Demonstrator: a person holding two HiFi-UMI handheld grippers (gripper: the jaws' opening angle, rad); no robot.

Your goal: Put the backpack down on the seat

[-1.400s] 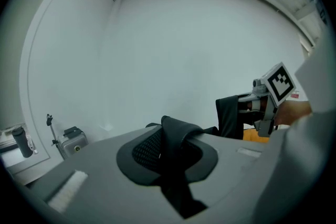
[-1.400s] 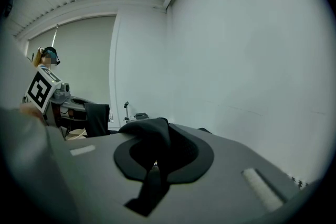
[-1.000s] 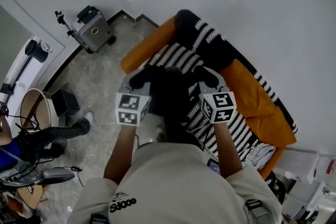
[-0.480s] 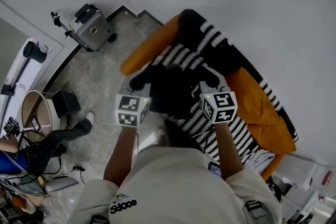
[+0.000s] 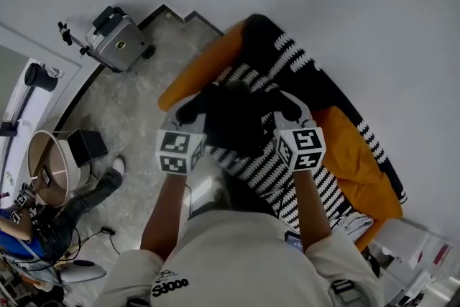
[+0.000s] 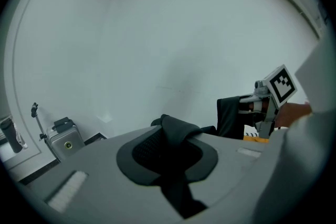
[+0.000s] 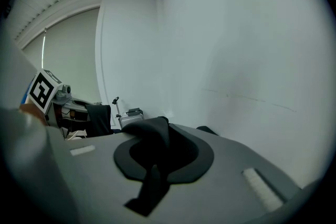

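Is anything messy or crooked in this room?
A bit. The striped blanket lies crooked across the orange sofa, leaving bare patches, and a pale cloth is bunched at its near end. The black backpack hangs between the left tongs and right tongs, not set down yet.

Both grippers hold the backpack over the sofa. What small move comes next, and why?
Probably lower it straight down: the left gripper and right gripper grip the backpack, which appears to hang above the striped seat.

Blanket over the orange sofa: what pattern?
The woven blanket is black-and-white striped; head view shows best.
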